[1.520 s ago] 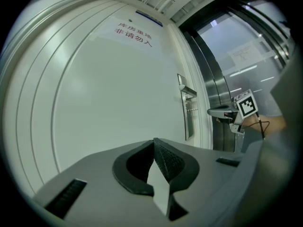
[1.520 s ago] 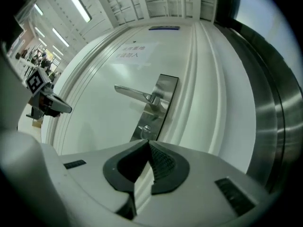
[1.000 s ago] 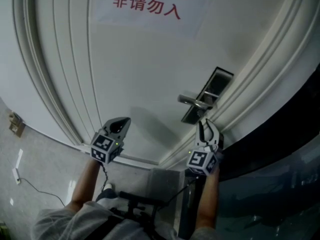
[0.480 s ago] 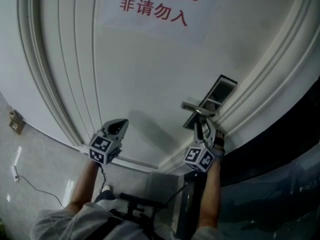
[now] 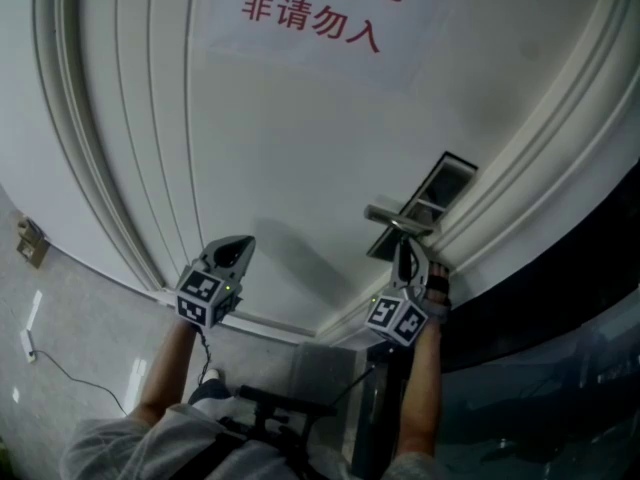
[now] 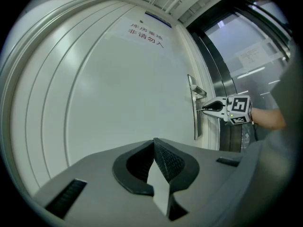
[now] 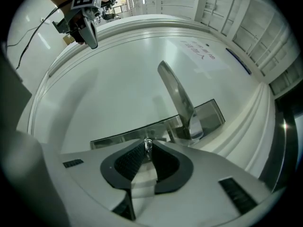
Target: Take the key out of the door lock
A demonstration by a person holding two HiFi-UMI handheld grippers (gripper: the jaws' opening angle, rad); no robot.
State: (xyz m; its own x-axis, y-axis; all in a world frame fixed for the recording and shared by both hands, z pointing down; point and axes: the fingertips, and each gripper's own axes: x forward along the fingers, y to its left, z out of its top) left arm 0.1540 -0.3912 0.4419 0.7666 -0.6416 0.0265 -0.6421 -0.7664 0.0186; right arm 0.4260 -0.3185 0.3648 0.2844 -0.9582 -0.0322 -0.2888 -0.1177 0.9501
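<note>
A steel lock plate [image 5: 432, 194] with a lever handle [image 5: 398, 218] sits on the white door. My right gripper [image 5: 405, 260] reaches up to the plate just under the handle. In the right gripper view its jaws are closing, and the small metal key [image 7: 147, 144] is pinched between the tips, against the lock plate [image 7: 118, 137] and left of the handle [image 7: 179, 98]. My left gripper [image 5: 236, 252] hangs apart to the left, near the door panel, shut with nothing in it. The left gripper view shows the right gripper [image 6: 204, 109] at the plate [image 6: 195, 122].
A paper sign with red characters [image 5: 310, 18] is stuck on the door above. Raised mouldings [image 5: 520, 158] frame the door at the right, then a dark glass panel [image 5: 560, 368]. A cable lies on the floor [image 5: 40, 358] at the left.
My right gripper has risen to the lock plate under the handle, and its jaws have narrowed onto the key. The left gripper has barely moved.
</note>
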